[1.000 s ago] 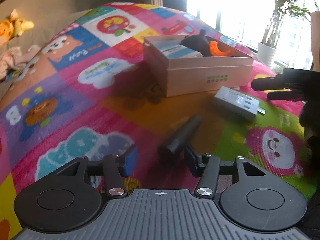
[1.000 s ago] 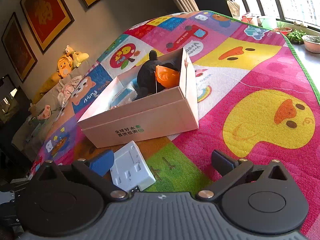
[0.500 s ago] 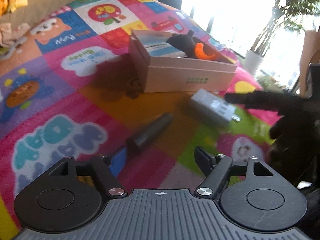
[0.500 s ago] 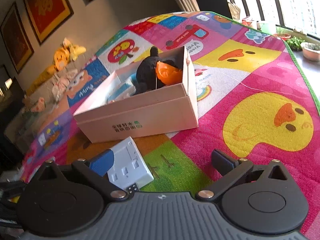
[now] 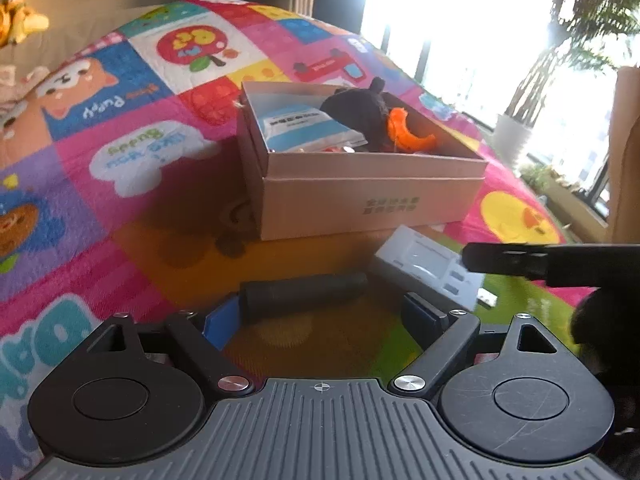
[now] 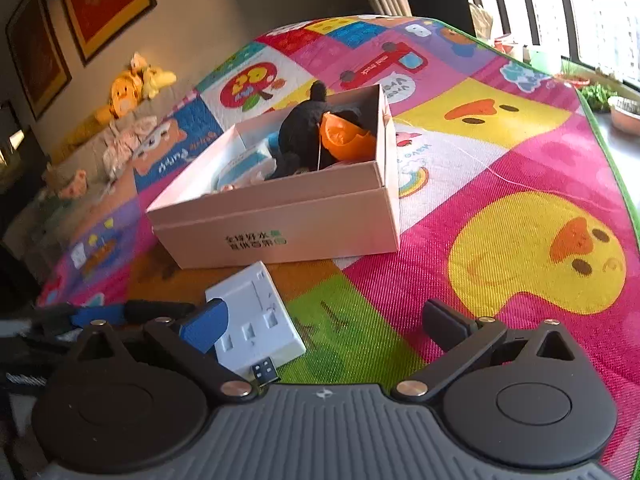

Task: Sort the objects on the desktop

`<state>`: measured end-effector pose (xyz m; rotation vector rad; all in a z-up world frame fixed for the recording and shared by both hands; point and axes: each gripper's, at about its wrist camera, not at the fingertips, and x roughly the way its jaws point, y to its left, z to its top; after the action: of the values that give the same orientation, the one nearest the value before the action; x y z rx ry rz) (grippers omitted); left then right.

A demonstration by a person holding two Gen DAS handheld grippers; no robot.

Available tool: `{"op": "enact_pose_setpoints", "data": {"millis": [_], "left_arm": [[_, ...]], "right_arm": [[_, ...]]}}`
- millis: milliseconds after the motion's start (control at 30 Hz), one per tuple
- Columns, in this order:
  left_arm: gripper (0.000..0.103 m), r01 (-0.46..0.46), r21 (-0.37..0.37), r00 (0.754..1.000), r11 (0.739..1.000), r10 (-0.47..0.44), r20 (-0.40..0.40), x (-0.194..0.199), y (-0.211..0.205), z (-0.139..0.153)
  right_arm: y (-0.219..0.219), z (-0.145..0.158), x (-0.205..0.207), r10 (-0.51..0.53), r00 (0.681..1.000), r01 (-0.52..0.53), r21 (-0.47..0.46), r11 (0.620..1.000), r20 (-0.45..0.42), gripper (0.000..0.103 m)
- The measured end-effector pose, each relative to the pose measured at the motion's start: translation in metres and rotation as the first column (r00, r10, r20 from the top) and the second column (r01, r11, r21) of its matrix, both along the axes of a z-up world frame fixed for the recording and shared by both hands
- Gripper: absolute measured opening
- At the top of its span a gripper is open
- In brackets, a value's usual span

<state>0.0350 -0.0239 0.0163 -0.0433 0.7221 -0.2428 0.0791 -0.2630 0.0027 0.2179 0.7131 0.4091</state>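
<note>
A dark cylinder (image 5: 304, 294) lies crosswise on the mat just beyond my open left gripper (image 5: 320, 318), close to its fingertips. A white charger block (image 5: 430, 266) lies to its right, in front of an open cardboard box (image 5: 372, 200) holding a black plush (image 5: 360, 114), an orange piece (image 5: 404, 132) and a blue-white packet (image 5: 304, 130). In the right wrist view my right gripper (image 6: 328, 320) is open, and the charger (image 6: 256, 316) lies by its left finger. The box (image 6: 280, 228) stands beyond. The cylinder (image 6: 160, 310) shows at the left.
Everything sits on a colourful cartoon play mat (image 6: 520, 248). The right gripper's finger (image 5: 552, 262) crosses the left wrist view's right side. Plush toys (image 6: 132, 84) lie by the wall at the back left. Potted plants (image 5: 516, 136) stand by the window.
The left gripper has swung so the cylinder now lies crosswise in front of both fingers, instead of beside the left one. The right gripper has moved slightly closer to the charger.
</note>
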Motion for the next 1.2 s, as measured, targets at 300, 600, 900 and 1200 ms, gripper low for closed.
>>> {"op": "enact_pose_setpoints", "data": {"millis": [300,600,900,1200], "left_arm": [[0.080,-0.033,0.040,0.999,0.999,0.032,0.026,0.030,-0.010,-0.004],[0.089,-0.022,0.079,0.999,0.997,0.019,0.041,0.024,-0.012,-0.006],[0.103,-0.057,0.090,0.998,0.994,0.055,0.025,0.000,0.001,-0.010],[0.103,-0.040,0.136,0.999,0.990,0.038,0.016,-0.004,-0.004,-0.011]], "right_arm": [[-0.002,0.000,0.000,-0.005,1.000,0.005,0.021,1.000,0.001,0.103],[-0.002,0.000,0.000,-0.005,1.000,0.005,0.019,1.000,0.001,0.103],[0.003,0.002,-0.001,-0.007,1.000,0.007,-0.018,1.000,0.008,0.103],[0.042,0.014,-0.011,0.141,0.982,-0.117,-0.177,0.977,0.129,0.085]]}}
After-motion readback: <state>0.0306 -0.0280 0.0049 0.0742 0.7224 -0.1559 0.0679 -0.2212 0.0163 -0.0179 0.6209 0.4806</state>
